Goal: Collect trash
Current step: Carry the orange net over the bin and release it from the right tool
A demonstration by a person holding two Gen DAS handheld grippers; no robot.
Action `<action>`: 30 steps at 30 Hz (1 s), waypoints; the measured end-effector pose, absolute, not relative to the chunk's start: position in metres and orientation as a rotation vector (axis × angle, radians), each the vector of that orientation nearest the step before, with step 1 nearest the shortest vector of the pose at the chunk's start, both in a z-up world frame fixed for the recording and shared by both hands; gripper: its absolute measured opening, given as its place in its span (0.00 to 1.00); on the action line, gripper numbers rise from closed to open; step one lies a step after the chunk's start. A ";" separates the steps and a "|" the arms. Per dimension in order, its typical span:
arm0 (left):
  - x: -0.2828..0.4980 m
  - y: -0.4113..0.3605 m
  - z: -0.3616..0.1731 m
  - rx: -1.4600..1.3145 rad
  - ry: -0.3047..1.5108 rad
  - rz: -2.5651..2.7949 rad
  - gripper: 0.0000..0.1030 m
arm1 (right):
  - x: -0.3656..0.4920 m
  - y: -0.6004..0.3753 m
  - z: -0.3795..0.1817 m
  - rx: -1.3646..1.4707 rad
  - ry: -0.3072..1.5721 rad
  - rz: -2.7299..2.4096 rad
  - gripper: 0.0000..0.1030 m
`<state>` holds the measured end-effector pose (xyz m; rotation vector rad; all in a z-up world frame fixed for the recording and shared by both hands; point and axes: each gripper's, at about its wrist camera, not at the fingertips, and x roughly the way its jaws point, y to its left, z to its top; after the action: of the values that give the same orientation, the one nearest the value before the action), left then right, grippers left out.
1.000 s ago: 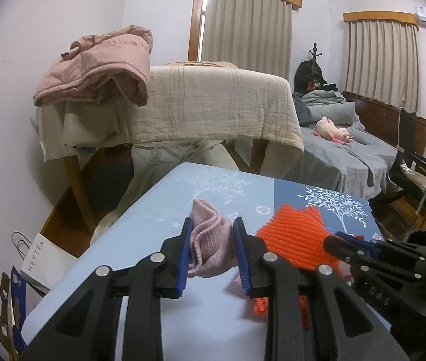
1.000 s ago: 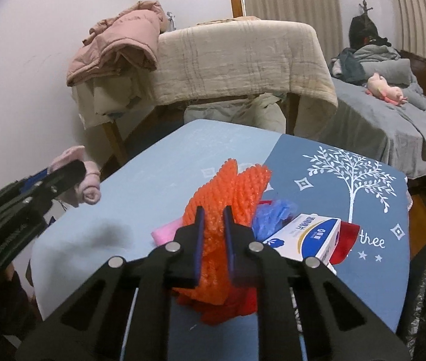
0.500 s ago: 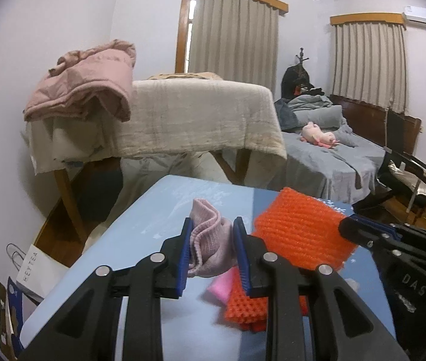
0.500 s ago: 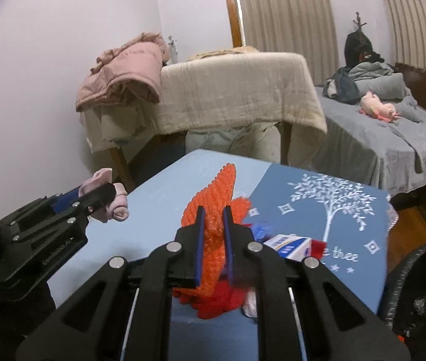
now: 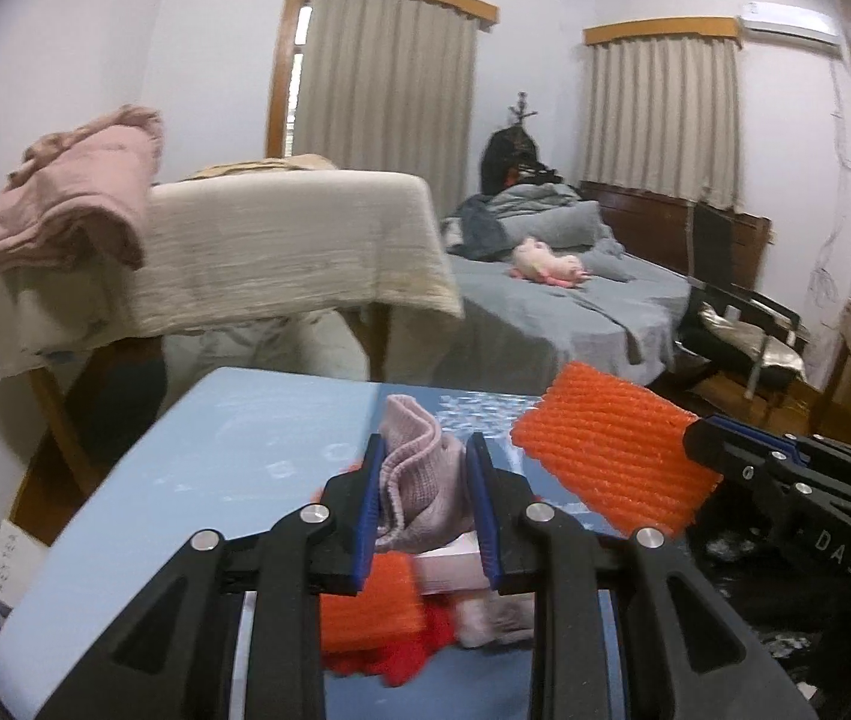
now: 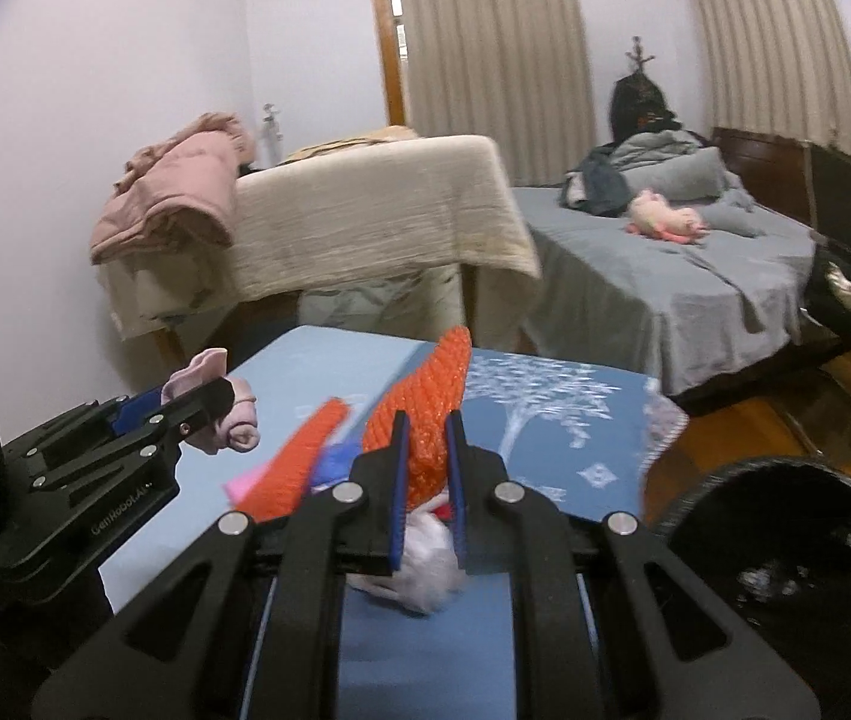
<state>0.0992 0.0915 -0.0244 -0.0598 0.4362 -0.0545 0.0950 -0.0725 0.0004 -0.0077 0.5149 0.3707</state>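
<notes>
My left gripper is shut on a crumpled pink sock and holds it above the blue table. It also shows in the right wrist view. My right gripper is shut on an orange foam net, lifted above the table; the net also shows in the left wrist view. A second orange net, red scraps and a white crumpled piece lie on the table below the grippers.
A black-lined trash bin stands at the lower right beside the table. Behind are a chair draped with a beige blanket and pink jacket, and a grey bed. A paper bag stands on the floor at left.
Both grippers have risen and swung right with their loads. The orange net has come up off the pile. The trash bin has come into the right wrist view.
</notes>
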 end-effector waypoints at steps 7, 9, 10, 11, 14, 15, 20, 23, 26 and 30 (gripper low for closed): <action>0.111 0.031 -0.023 -0.029 0.431 -0.170 0.26 | 0.083 -0.141 -0.002 0.025 0.513 0.237 0.11; 0.114 0.015 -0.023 -0.022 0.432 -0.202 0.26 | 0.080 -0.159 -0.003 0.035 0.513 0.199 0.11; 0.115 0.003 -0.024 -0.016 0.432 -0.224 0.26 | 0.078 -0.167 -0.004 0.037 0.514 0.181 0.11; 0.116 -0.005 -0.024 -0.012 0.431 -0.240 0.26 | 0.076 -0.175 -0.005 0.038 0.514 0.163 0.11; 0.119 -0.029 -0.026 -0.006 0.435 -0.287 0.26 | 0.070 -0.201 -0.008 0.033 0.515 0.105 0.11; 0.121 -0.037 -0.026 -0.005 0.437 -0.302 0.26 | 0.068 -0.207 -0.009 0.033 0.517 0.090 0.11; 0.126 -0.074 -0.034 -0.001 0.455 -0.388 0.26 | 0.057 -0.245 -0.015 0.035 0.523 0.002 0.11; 0.131 -0.097 -0.040 -0.002 0.475 -0.433 0.26 | 0.053 -0.266 -0.019 0.046 0.526 -0.043 0.11; 0.132 -0.117 -0.046 0.007 0.489 -0.470 0.26 | 0.047 -0.287 -0.024 0.056 0.533 -0.091 0.11; 0.135 -0.146 -0.053 0.022 0.503 -0.514 0.26 | 0.041 -0.307 -0.033 0.071 0.544 -0.136 0.11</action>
<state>0.1345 -0.1465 -0.0529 0.0219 0.5034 -0.5138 0.0410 -0.3074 -0.0325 0.0711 0.5441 -0.1365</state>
